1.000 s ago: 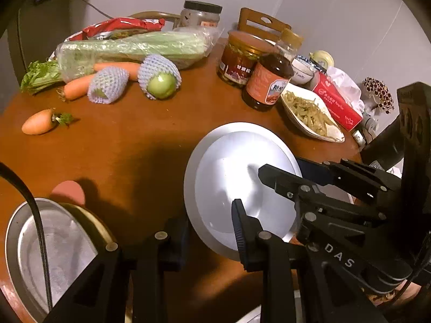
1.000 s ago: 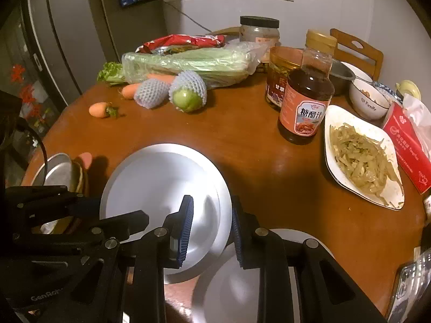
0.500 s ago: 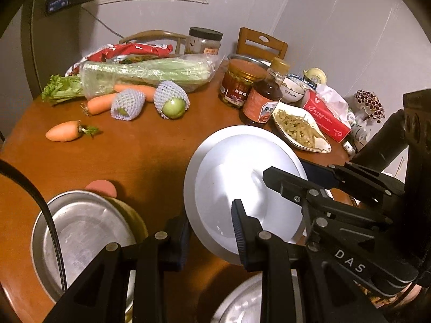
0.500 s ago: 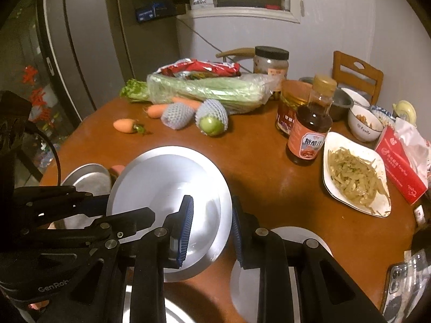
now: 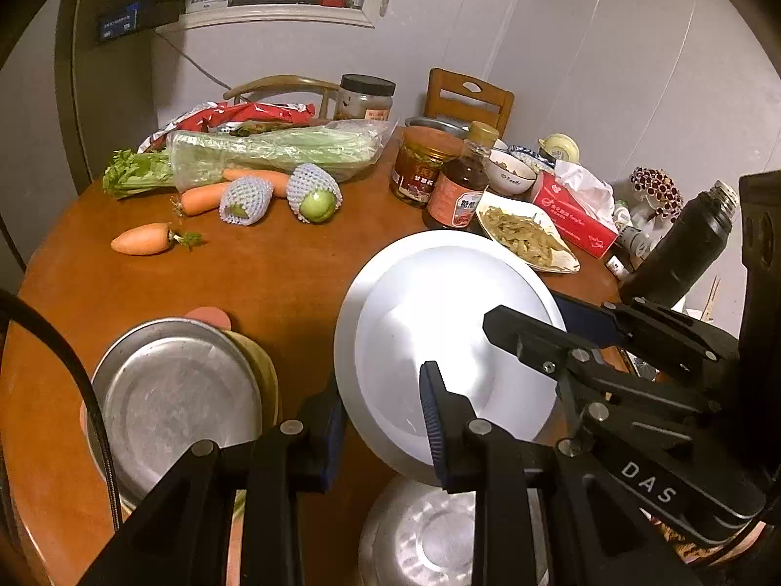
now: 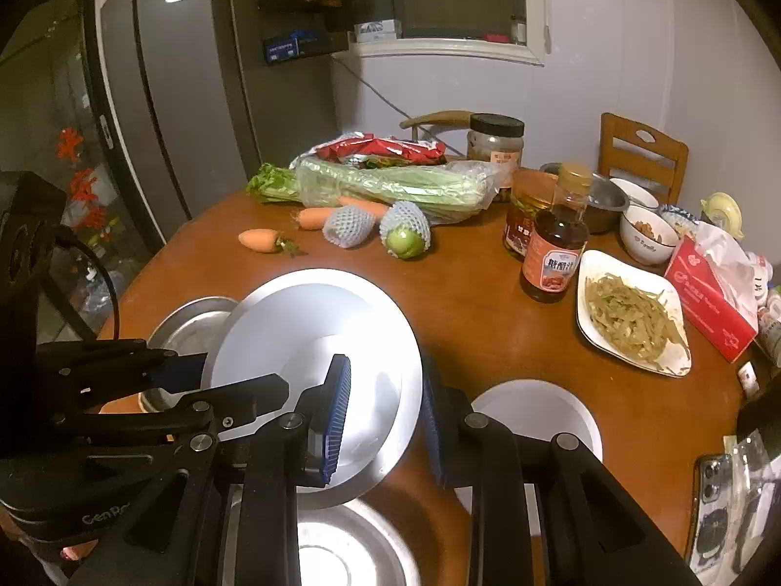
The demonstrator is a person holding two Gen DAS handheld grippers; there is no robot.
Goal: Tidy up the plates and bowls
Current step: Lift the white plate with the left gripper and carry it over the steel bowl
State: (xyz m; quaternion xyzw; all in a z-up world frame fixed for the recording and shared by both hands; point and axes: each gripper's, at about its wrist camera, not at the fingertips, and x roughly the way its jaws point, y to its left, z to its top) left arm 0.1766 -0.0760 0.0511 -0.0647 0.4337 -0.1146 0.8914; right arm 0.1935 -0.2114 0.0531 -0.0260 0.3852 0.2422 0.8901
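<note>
A white plate (image 5: 439, 332) hangs tilted above the brown table (image 5: 273, 273), held by both grippers. My left gripper (image 5: 383, 410) is shut on its near left rim. My right gripper (image 6: 385, 405) is shut on the opposite rim of the plate (image 6: 312, 332). Each gripper shows in the other's view: the right gripper (image 5: 542, 317) and the left gripper (image 6: 215, 376). A steel plate (image 5: 175, 400) tops a stack to the left. A steel dish (image 6: 341, 547) lies under the held plate, and a second white plate (image 6: 537, 415) rests on the table to the right.
Farther back lie carrots (image 5: 141, 239), bagged celery (image 5: 273, 151) and netted fruit (image 5: 315, 193). Jars, a sauce bottle (image 6: 554, 249) and a dish of food (image 6: 634, 315) stand at the right, with a red tissue box (image 6: 708, 303), a black flask (image 5: 683, 244) and a phone (image 6: 712, 483).
Both grippers have risen and drawn back with the white plate between them. More of the table shows, and the steel dish beneath the plate has come into view.
</note>
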